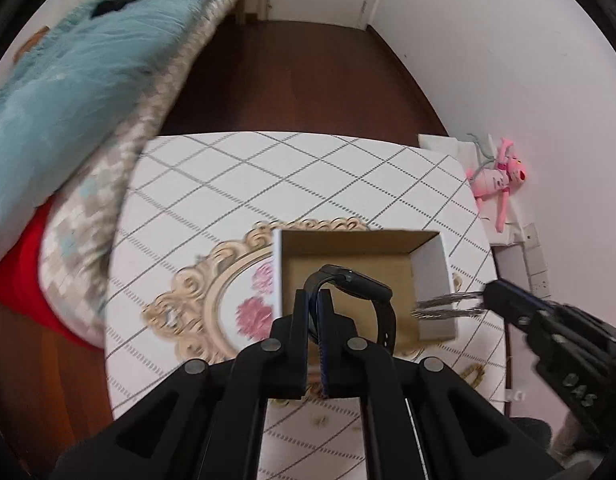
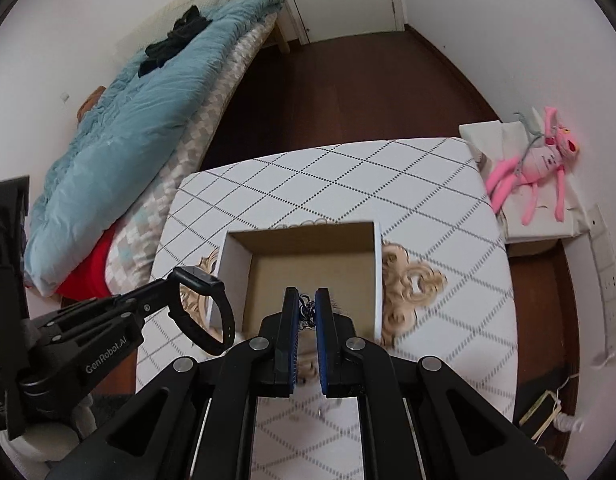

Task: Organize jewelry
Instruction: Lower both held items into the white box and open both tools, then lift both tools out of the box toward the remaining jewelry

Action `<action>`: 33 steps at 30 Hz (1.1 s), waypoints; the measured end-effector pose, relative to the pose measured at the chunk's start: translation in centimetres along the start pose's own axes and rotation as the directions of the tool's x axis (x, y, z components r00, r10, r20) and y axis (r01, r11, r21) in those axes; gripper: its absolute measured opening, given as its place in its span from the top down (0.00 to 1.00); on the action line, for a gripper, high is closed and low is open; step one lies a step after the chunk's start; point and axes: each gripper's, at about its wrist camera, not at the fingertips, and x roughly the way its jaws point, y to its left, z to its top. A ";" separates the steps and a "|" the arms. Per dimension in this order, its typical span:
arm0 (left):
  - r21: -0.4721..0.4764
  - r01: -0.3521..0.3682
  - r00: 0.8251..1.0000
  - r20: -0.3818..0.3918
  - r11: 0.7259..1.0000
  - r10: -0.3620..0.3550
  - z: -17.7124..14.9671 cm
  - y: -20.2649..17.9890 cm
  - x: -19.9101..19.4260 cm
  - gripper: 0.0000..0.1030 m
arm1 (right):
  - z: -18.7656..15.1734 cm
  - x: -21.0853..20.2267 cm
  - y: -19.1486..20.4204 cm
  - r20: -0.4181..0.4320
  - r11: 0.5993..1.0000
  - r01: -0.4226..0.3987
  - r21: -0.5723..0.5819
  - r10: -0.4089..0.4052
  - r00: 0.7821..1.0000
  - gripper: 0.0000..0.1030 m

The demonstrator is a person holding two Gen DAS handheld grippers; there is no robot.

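Claws clenched: left claw (image 1: 313, 300) grips watch (image 1: 362, 286), right claw (image 2: 307, 300) grips chain (image 2: 306, 312).

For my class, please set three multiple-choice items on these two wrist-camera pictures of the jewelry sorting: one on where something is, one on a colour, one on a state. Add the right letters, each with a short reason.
1. Where does the open cardboard box stand?
A. on the bed
B. on the checked table
C. on the wooden floor

2. What colour is the watch that the left gripper holds?
A. black
B. pink
C. white

3. What state is the right gripper in?
A. wide open and empty
B. shut on a silvery chain
C. resting flat on the table

Answers:
1 B: the box sits on the white table with the diamond grid.
2 A: band and case are both black in each view.
3 B: the silvery chain hangs pinched between its pads.
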 end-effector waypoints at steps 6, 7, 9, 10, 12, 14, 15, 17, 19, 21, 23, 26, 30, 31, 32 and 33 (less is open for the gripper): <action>0.002 -0.017 0.995 -0.097 1.000 0.017 2.5 -0.2 4.1 0.94 | 2.7 4.9 -0.7 -0.107 1.000 -0.008 -0.009 0.007 0.994 0.91; 0.005 -0.037 0.994 -0.102 0.999 0.038 2.7 -0.1 4.5 0.93 | 2.8 5.8 -1.0 -0.128 1.000 -0.005 -0.006 0.004 0.992 0.91; 0.003 -0.054 0.993 -0.101 0.999 0.054 2.8 0.1 4.8 0.85 | 2.9 6.8 -1.4 -0.156 1.000 0.006 -0.009 -0.007 0.988 0.90; 0.000 -0.070 0.993 -0.094 0.998 0.070 2.8 0.3 4.7 0.65 | 2.7 7.0 -1.7 -0.162 1.000 0.028 -0.008 -0.029 0.986 0.88; -0.016 -0.092 0.994 -0.062 0.996 0.091 2.7 0.8 4.3 0.27 | 2.6 7.0 -2.4 -0.157 0.999 0.039 -0.004 -0.039 0.987 0.69; -0.023 -0.112 0.993 -0.036 0.993 0.111 2.5 1.2 3.9 0.20 | 2.2 6.5 -2.8 -0.136 0.996 0.091 -0.022 -0.093 0.986 0.57; -0.019 -0.130 0.991 -0.031 0.991 0.129 2.4 1.3 3.9 0.19 | 2.0 6.3 -2.9 -0.125 0.993 0.116 -0.030 -0.119 0.985 0.51; -0.007 -0.164 0.986 -0.017 0.986 0.163 1.7 1.5 3.9 0.02 | 1.4 6.1 -3.1 -0.114 0.983 0.177 -0.054 -0.183 0.977 0.32; 0.008 -0.188 0.982 0.018 0.982 0.188 0.7 1.4 3.9 0.00 | 0.7 6.0 -3.2 -0.102 0.966 0.245 -0.077 -0.252 0.962 0.09; 0.028 -0.218 0.976 0.036 0.976 0.217 -0.1 1.3 4.0 0.00 | -0.2 6.2 -3.0 -0.091 0.949 0.297 -0.108 -0.307 0.947 0.04; 0.038 -0.227 0.973 0.038 0.973 0.226 -0.9 1.1 4.2 0.00 | -1.2 6.6 -3.2 -0.095 0.944 0.310 -0.110 -0.321 0.942 0.02; 0.031 -0.228 0.973 0.032 0.973 0.227 -1.8 1.3 4.3 0.00 | -2.1 7.0 -3.2 -0.088 0.940 0.325 -0.105 -0.334 0.938 0.00; 0.024 -0.232 0.972 0.044 0.972 0.231 -2.8 1.3 3.7 0.00 | -2.7 6.8 -2.7 -0.066 0.938 0.332 -0.096 -0.339 0.938 0.00; 0.021 -0.233 0.971 0.048 0.972 0.232 -3.0 1.2 3.5 0.00 | -2.8 6.6 -2.6 -0.059 0.938 0.334 -0.095 -0.341 0.938 0.00; 0.018 -0.234 0.971 0.055 0.972 0.232 -3.2 1.2 3.1 0.00 | -2.9 6.3 -2.5 -0.050 0.937 0.337 -0.092 -0.342 0.938 0.00; 0.015 -0.235 0.970 0.064 0.972 0.234 -3.4 1.1 2.7 0.00 | -2.9 6.0 -2.3 -0.040 0.937 0.337 -0.089 -0.341 0.939 0.00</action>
